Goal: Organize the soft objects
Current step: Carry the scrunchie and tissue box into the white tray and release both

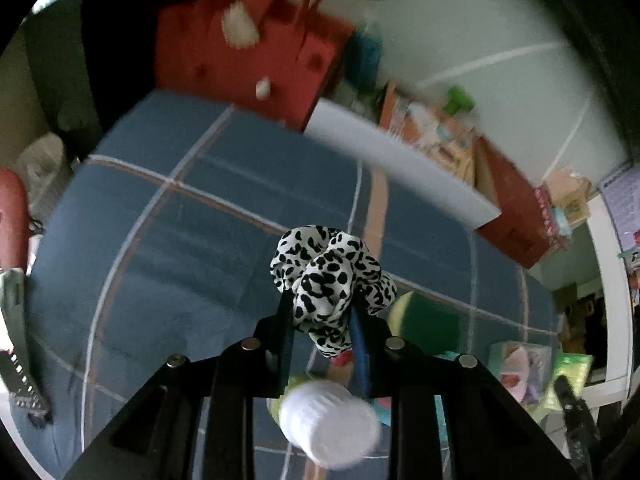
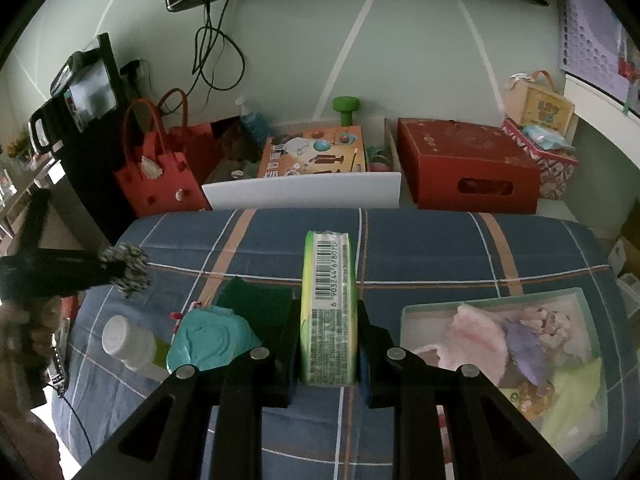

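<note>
Two grippers work over a blue plaid bedspread [image 2: 420, 248], the largest surface here, which carries the loose items and a clear box [image 2: 588, 312] at four o'clock in the right wrist view, already holding pale fabric pieces, probably the collecting place for soft things. The right gripper [image 2: 328, 344] is clamped on a green tissue pack [image 2: 328, 300], held edge-up with the barcode facing the camera, likely so it can be dropped in narrow side first. At nine o'clock in that view the left gripper [image 2: 120, 270] is blurred. Its own camera shows it [image 1: 320, 308] closed on a leopard-print scrunchie [image 1: 328, 276], lifted clear of the bedspread. A white-capped bottle [image 1: 328, 424] beneath is smeared. A green sponge [image 1: 428, 316] and a teal cloth [image 2: 212, 340] lie partly hidden behind the fingers.
</note>
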Available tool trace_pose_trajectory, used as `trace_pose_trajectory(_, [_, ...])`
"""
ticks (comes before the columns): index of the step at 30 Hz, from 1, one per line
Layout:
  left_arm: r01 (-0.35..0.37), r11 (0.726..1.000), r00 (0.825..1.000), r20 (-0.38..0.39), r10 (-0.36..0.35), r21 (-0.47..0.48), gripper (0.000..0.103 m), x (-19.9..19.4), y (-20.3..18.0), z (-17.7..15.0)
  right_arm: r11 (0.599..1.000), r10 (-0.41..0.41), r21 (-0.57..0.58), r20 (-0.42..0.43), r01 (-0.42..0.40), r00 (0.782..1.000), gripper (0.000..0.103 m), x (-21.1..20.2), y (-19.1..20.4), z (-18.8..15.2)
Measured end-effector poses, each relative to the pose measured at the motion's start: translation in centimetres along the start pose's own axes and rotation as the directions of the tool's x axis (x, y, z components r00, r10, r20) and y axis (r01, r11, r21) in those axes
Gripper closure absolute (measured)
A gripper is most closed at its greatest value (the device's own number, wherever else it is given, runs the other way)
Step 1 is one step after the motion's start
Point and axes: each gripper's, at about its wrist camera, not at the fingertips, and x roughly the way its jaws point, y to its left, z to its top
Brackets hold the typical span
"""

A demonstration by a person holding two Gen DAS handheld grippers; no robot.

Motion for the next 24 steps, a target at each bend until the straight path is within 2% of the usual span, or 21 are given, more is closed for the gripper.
trace_pose_trajectory(5, [0.010,1.000,0.991,0.130,-0.013,0.029,0.077,-5.0,-2.2,-2.1,1.000,-0.010,0.018,-0.005,0.010,1.000,0.079,-0.8,-0.9,-0.4])
trace_pose_trajectory(9, [0.076,0.995,0.982,0.165,-0.087,0.069,0.077,-6.1,-5.3,-5.0,0.999,-0.033,0.033,-0.025,0.034,0.999,0.079,-0.6,-2.0,-0.7])
trace_pose_trajectory(12, [0.123,0.987,0.979,0.151,-0.138,0.105,0.076,-5.8,-8.2,-6.8,0.998,-0.036,0.055,-0.039,0.038,0.999,0.079,-0.5,-3.4,-0.9])
trace_pose_trajectory(16, [0.145,0.975,0.979,0.120,-0.166,0.170,0.076,-4.4,-12.6,-8.4,0.995,-0.039,0.093,-0.048,0.043,0.998,0.079,-0.4,-5.4,-1.1])
trace_pose_trajectory(21, [0.141,0.965,0.983,0.082,-0.162,0.222,0.076,-2.9,-16.4,-10.0,0.986,-0.065,0.147,-0.059,0.073,0.996,0.079,-0.5,-8.4,-1.5])
trace_pose_trajectory(24, [0.169,0.955,0.981,0.047,-0.186,0.243,0.076,-1.9,-18.3,-10.9,0.981,-0.077,0.172,-0.064,0.087,0.995,0.079,-0.7,-9.8,-1.6])
